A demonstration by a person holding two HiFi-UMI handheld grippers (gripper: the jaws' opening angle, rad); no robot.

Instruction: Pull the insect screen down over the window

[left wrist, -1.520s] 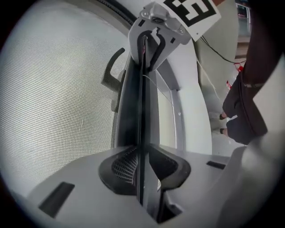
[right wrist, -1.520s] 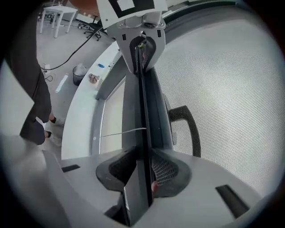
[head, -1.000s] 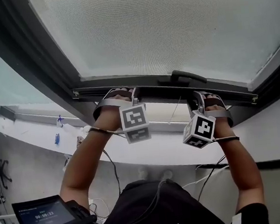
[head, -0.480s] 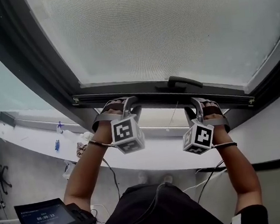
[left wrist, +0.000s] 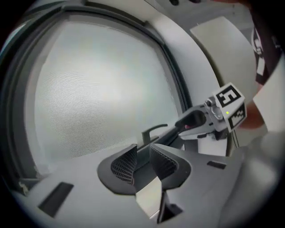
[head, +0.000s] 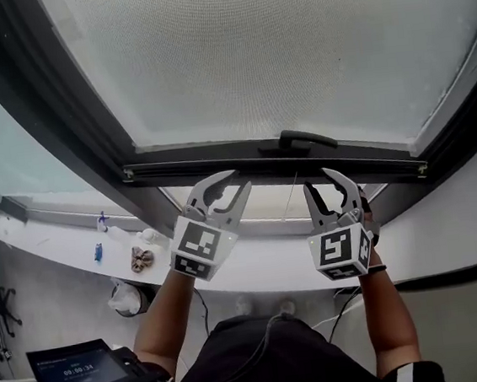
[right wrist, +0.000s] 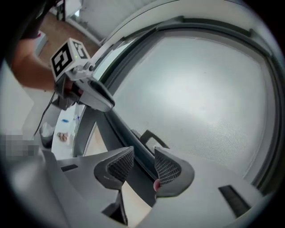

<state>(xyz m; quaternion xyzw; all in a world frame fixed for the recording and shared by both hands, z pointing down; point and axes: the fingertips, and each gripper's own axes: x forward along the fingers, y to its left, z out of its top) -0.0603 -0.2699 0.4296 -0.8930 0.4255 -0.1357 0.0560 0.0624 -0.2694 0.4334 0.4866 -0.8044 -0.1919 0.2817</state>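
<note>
**Head view.** The screen (head: 275, 55) fills most of the frame (head: 50, 87). Its dark bar (head: 210, 161) sits low, with a thin gap (head: 265, 202) under it. The handle (head: 305, 141) sticks out of the bar near the middle. The left claw (head: 225, 187) and the right claw (head: 327, 187) hang just under the bar. Both have their jaws apart and hold nothing. Nothing grips the bar right now. If it has not caught at the bottom, I think it could roll back up.

**Left gripper view.** The left claw's jaws are apart. The bar runs past the space between them, but the pads do not press on it. If this claw shuts from here, it may close on air or only nip the edge. Then it could slip off when it pulls.

**Right gripper view.** The right claw's jaws are apart too, a bit wider. The bar crosses behind the space between them and is not gripped. If only one claw pulls, the bar could tip and jam in the frame. If a jaw tip pokes the screen, it could dent or tear it.
</note>
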